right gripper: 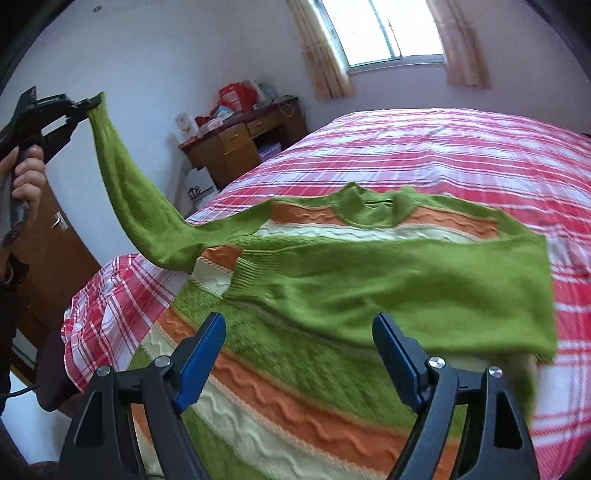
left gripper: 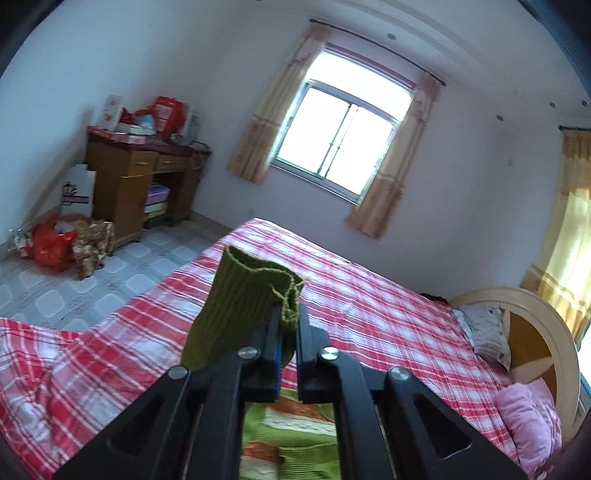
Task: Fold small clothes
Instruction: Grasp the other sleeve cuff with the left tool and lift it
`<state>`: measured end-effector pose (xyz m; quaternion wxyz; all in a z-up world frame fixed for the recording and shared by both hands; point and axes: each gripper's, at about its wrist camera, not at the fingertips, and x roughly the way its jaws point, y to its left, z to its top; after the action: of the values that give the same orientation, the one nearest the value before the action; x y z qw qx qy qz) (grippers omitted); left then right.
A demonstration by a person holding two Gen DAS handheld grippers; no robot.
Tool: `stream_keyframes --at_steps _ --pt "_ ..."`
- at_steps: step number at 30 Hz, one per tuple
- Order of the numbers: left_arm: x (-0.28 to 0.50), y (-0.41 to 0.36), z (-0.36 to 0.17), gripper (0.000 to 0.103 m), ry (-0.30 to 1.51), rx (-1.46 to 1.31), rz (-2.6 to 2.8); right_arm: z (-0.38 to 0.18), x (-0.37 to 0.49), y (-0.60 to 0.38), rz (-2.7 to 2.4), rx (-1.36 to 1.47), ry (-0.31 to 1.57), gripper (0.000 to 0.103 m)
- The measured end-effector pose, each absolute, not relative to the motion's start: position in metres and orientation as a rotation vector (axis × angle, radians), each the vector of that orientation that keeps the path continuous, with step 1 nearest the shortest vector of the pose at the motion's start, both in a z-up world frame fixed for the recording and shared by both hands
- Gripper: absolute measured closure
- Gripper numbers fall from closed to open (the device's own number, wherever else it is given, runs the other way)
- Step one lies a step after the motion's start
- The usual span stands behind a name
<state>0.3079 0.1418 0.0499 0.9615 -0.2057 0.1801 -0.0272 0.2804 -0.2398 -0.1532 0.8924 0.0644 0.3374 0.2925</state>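
On the bed: sweater (right gripper: 295, 295) spread flat over the red plaid sheet (right gripper: 443, 147), neck toward the window (right gripper: 384, 29).
Sleeve (right gripper: 125, 177): lifted off the bed's near corner, cuff (left gripper: 255, 288) up.
Left tool (left gripper: 289, 325): clamped on the cuff, held by a hand (right gripper: 26, 173).
Right tool (right gripper: 299, 354): fingers wide apart above the sweater, holding nothing.

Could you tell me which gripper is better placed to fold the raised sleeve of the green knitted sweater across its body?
Left. The left gripper is shut on the sleeve cuff of the green, orange and cream striped knitted sweater, lifted above the bed. The right gripper hovers open and empty.
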Motion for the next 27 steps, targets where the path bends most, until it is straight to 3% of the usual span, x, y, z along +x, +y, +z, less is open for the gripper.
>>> stream_keyframes --at_steps 17,27 --pt "0.347 -0.012 0.037 0.098 0.406 -0.341 -0.271 -0.19 0.223 -0.269 0.621 0.17 0.707 0.02" --pt "0.368 -0.145 -0.057 0.098 0.558 -0.171 -0.309 -0.206 0.215 -0.272 0.658 0.197 0.689 0.02"
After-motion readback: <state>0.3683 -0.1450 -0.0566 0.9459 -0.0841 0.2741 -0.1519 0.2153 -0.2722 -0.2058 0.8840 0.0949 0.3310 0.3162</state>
